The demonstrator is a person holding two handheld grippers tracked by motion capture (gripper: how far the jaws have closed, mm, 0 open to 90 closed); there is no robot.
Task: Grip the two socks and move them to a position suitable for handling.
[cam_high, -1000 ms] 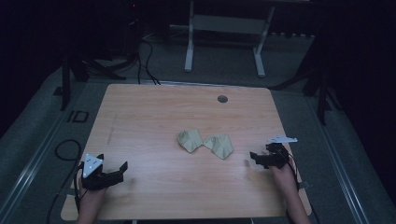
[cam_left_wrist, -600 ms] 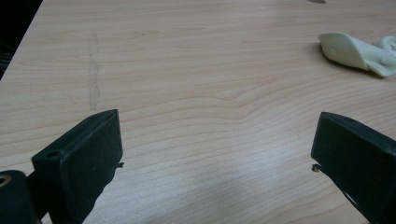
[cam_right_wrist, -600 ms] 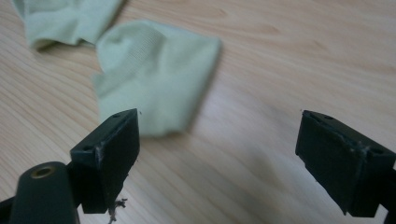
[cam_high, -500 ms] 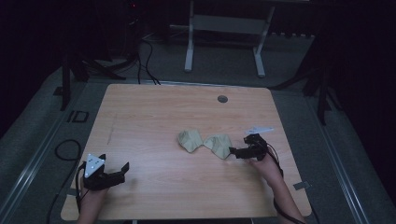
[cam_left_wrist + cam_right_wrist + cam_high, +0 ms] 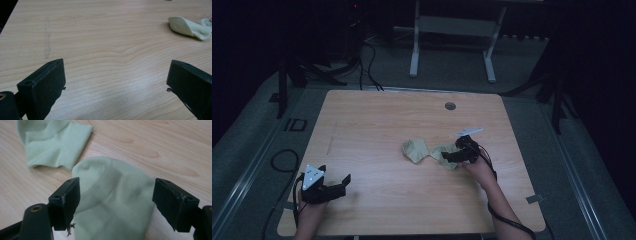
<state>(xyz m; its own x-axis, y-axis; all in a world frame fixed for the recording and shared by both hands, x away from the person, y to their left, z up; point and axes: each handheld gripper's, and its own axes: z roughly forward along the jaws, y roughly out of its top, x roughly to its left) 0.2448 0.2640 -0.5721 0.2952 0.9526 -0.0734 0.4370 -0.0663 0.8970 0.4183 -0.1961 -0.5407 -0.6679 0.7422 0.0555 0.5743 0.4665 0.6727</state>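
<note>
Wooden table [image 5: 377, 120] held two soft, light green socks [image 5: 50, 142] mid-table; right gripper [image 5: 116, 200], jaws just closing, straddled the near sock [image 5: 112, 202] unpinched, best grabbed mid-fabric; left gripper [image 5: 115, 82] spread.

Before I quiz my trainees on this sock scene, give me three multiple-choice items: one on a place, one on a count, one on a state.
1. Where is the right gripper?
A. At the near sock
B. By the table hole
C. Off the table

2. How many pale green socks lie on the table?
A. One
B. Two
C. Four

3. How is the left gripper?
A. Shut on a sock
B. Open over bare wood
C. Shut on a cable

Key: 1 A, its jaws straddle the sock, having just been closing. 2 B, the far sock lies beyond the near one. 3 B, nothing sits between its jaws.
</note>
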